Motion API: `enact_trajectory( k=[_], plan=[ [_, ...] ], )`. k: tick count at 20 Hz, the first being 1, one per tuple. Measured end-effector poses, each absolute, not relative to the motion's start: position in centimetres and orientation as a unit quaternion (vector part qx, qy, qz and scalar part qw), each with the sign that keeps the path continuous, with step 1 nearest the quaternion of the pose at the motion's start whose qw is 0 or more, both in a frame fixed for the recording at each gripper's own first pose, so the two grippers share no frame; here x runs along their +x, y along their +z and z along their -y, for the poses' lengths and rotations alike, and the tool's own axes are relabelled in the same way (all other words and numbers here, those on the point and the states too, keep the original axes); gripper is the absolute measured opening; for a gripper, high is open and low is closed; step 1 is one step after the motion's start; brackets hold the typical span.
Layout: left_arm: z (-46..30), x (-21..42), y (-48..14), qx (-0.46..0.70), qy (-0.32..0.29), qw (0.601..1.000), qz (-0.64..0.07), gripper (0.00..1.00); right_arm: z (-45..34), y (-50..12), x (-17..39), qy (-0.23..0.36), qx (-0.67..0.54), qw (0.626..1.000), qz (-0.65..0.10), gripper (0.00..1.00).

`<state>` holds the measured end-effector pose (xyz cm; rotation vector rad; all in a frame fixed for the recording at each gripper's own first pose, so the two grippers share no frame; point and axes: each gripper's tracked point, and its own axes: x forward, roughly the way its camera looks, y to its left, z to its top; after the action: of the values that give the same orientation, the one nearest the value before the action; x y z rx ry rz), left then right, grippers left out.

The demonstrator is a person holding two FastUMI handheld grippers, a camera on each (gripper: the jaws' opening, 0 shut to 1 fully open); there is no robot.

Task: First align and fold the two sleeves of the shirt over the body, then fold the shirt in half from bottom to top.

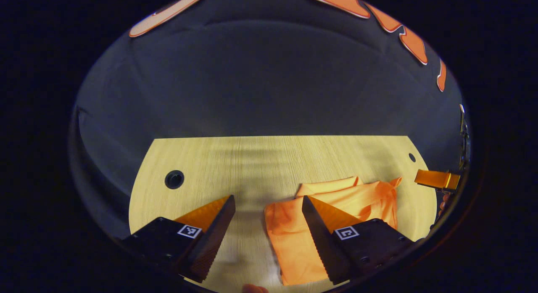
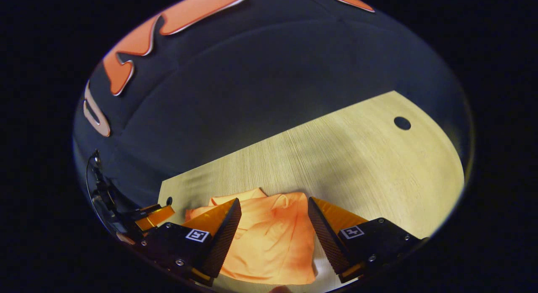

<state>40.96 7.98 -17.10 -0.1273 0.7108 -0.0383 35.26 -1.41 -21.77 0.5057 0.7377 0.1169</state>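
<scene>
Left gripper view: an orange shirt [image 1: 336, 209], soft and creased, lies bunched in loose folds on the pale wood-grain surface [image 1: 252, 158], beside the left tool [image 1: 268, 207], whose ridged wedge fingers stand apart. Right gripper view: the right tool [image 2: 274, 211] gapes wide above the rumpled cloth.

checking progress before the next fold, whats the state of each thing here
orange fabric shirt: lying bunched and partly folded on the table, not held.
left gripper: open, raised over the shirt's edge, gripping nothing.
right gripper: open, raised over the shirt, gripping nothing.
light wooden table: bare wood around the shirt, round cable holes open.
</scene>
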Motion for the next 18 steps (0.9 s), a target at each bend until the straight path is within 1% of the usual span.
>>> enact_trajectory(
  k=[2, 7, 13, 18],
  plan=[
    [-7.9, 39.4, -14.5, -0.071, -0.027, 0.94, -0.334, 0.99, 1.4, -20.8, 34.5, 0.06, 0.22, 0.911, -0.342, 0.98],
    [-7.0, 34.0, -8.5, -0.063, -0.035, 0.958, -0.279, 0.99, 2.3, -14.5, 31.4, 0.06, 0.188, 0.943, -0.268, 0.98],
    [-5.3, 27.0, -2.1, -0.054, -0.033, 0.978, -0.201, 0.99, 1.5, -8.6, 26.1, 0.081, 0.153, 0.966, -0.191, 0.98],
    [-4.8, 20.9, 1.5, -0.068, -0.02, 0.987, -0.142, 0.98, 0.1, -5.0, 23.3, 0.086, 0.123, 0.978, -0.142, 0.98]
  ],
)
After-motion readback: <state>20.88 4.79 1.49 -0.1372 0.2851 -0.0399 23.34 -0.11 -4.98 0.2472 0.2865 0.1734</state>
